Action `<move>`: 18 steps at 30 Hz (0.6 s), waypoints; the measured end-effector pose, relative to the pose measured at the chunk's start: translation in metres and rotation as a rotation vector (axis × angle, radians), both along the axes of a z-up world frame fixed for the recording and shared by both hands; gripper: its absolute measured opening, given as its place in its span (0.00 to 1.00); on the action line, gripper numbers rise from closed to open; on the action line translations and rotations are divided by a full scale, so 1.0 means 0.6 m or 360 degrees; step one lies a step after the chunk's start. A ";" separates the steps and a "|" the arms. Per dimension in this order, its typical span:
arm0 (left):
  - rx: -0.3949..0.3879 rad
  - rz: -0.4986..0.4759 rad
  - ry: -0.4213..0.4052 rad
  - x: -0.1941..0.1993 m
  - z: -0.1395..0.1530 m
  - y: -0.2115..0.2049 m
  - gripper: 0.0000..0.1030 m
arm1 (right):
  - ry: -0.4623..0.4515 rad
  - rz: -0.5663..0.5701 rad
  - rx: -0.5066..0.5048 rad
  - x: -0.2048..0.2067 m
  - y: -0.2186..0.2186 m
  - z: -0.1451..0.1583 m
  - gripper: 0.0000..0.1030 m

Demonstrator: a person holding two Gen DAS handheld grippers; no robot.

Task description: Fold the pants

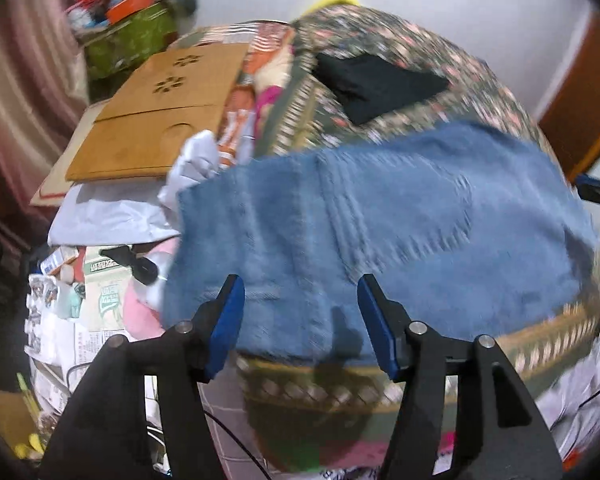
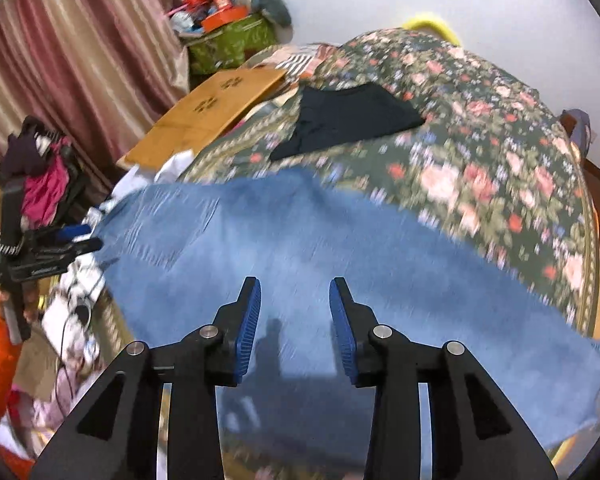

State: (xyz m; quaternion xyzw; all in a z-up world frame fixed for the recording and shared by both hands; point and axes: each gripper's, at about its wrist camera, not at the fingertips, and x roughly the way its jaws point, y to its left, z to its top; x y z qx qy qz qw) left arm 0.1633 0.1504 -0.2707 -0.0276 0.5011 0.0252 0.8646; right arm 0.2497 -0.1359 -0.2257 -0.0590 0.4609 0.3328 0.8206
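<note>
Left wrist view: the left gripper [image 1: 300,300] has its jaws apart over the jeans [image 1: 380,236], gripping nothing. The right gripper [image 2: 295,304] too stands parted and empty. Jeans lie flat across the near edge of the flowered bedspread [image 2: 480,140], near a folded black garment [image 2: 352,116].

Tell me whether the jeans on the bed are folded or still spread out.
Spread out. The jeans lie flat and long across the flowered bedspread; whether they are doubled lengthwise, cannot tell.
</note>
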 end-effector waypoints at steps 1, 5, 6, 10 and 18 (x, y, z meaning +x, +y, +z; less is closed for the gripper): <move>0.0018 -0.0018 0.0008 -0.006 -0.005 -0.011 0.58 | -0.0001 0.0017 -0.0010 -0.012 -0.001 -0.005 0.32; 0.0067 -0.0058 0.0057 -0.026 -0.030 -0.042 0.64 | -0.0003 0.0050 -0.0034 -0.059 -0.003 -0.034 0.34; 0.0094 -0.0059 0.0064 -0.030 -0.034 -0.049 0.64 | -0.0011 0.0049 -0.0040 -0.066 -0.003 -0.037 0.34; 0.0146 -0.0143 0.0030 -0.032 -0.029 -0.079 0.68 | -0.0001 0.0033 -0.0034 -0.065 -0.002 -0.045 0.34; 0.0219 -0.0188 0.0015 -0.038 -0.056 -0.087 0.71 | 0.0067 -0.0020 0.0021 -0.070 -0.004 -0.061 0.35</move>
